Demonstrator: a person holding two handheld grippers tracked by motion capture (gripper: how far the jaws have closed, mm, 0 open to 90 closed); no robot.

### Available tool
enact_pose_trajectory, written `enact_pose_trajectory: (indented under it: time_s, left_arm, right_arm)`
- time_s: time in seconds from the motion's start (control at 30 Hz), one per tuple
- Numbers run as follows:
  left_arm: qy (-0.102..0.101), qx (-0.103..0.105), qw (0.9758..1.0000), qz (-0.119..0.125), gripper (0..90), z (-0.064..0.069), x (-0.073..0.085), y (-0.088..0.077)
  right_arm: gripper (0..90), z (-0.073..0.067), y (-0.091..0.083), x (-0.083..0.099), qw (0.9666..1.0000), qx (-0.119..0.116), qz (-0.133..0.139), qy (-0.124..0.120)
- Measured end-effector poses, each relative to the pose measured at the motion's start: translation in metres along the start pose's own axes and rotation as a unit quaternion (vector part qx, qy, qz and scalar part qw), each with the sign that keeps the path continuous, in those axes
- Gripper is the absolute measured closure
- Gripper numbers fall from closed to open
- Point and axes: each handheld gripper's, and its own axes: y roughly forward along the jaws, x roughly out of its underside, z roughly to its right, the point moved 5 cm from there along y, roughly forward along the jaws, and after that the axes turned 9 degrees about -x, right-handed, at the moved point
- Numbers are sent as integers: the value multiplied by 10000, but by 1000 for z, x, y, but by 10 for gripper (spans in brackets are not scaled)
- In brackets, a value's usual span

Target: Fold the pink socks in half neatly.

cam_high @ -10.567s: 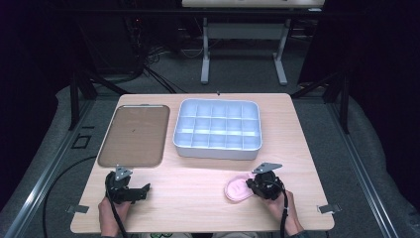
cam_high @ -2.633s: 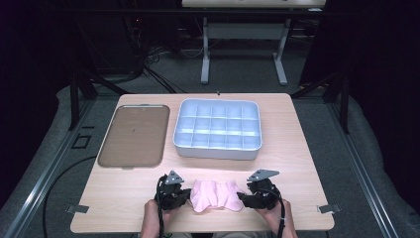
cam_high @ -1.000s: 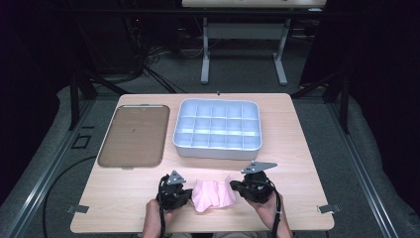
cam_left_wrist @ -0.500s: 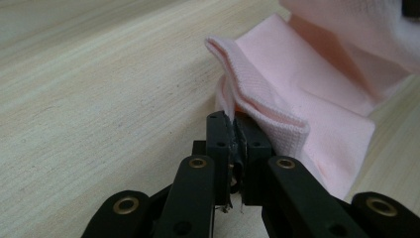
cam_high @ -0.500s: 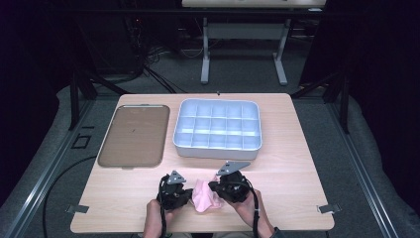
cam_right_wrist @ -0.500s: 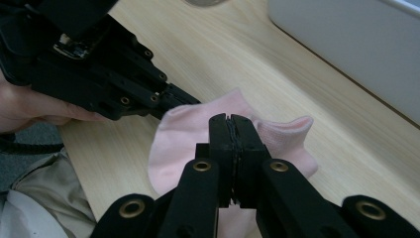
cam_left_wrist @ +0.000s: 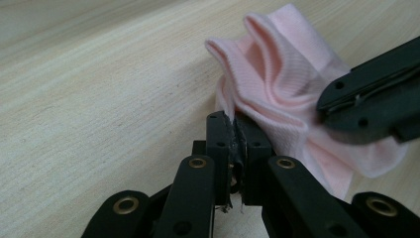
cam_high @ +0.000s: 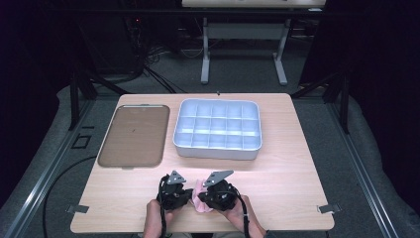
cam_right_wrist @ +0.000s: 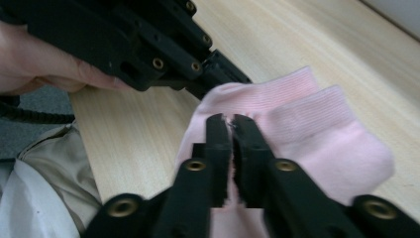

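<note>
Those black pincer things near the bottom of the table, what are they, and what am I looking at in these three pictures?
They are hand-held grippers, not a robot: a person holds one in each hand. The high view looks down from above the person's side of the wooden table. There you see the left gripper and the right gripper close together over a pink sock. Farther back lie a flat brown tray and a white box with compartments.

The other two pictures come from small cameras riding on the grippers, each looking along its own two black jaws. In the left gripper view the jaws are shut on an edge of the sock. In the right gripper view the jaws stand almost together over the sock, and they have just opened slightly; whether they are gripping it I cannot tell.
</note>
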Motion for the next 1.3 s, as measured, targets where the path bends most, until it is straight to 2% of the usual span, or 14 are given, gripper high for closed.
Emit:
enact_pose_trajectory:
  time_s: [0.03, 0.07, 0.1, 0.23, 0.27, 0.3, 0.37, 0.53, 0.57, 0.6, 0.67, 0.87, 1.07, 1.3]
  left_arm:
    - [-3, 0, 10000, 3, 861, 0, 0, 0]
    - [-3, 0, 10000, 3, 861, 0, 0, 0]
    - [11, 2, 10000, -1, 861, 0, 0, 0]
    - [14, 4, 10000, 5, 861, 0, 0, 0]
    - [14, 4, 10000, 5, 861, 0, 0, 0]
    - [17, 7, 10000, 6, 860, 1, 0, 1]
    - [-2, 11, 10000, 9, 861, 1, -1, 1]
    - [58, 13, 10000, -23, 861, 1, -1, 1]
    - [70, 14, 10000, -26, 860, 1, -1, 0]
    - [70, 14, 10000, -26, 861, 1, -1, 0]
    - [74, 24, 10000, -31, 860, 1, -1, 0]
    - [64, 48, 10000, -38, 860, 1, -1, 1]
    - [78, 50, 9999, -45, 860, 1, -1, 1]
    - [57, 50, 10000, -34, 861, 1, -1, 0]
  right_arm:
    - [755, 0, -1, 2, 10000, -71, 38, -9]
    - [755, 0, -1, 2, 10000, -71, 38, -9]
    - [687, 0, -9, 2, 9998, -49, 201, -25]
    - [642, 12, -33, 5, 9981, 214, 564, 152]
    - [642, 12, -33, 5, 9981, 214, 564, 152]
    - [629, 24, -39, 11, 9970, 497, 493, 344]
    - [622, 26, -40, 13, 9968, 540, 480, 349]
    - [615, 28, -27, 10, 9982, 564, 156, 161]
    - [616, 28, -16, 9, 9983, 578, -82, 81]
    - [616, 28, -16, 9, 9983, 578, -82, 81]
    - [636, 28, -4, 10, 9980, 571, -261, 30]
    - [724, 27, 4, 13, 9982, 470, -377, 17]
    - [870, 28, 7, 13, 9990, 298, -319, 103]
    - [894, 27, 1, 13, 9992, 327, -132, 191]
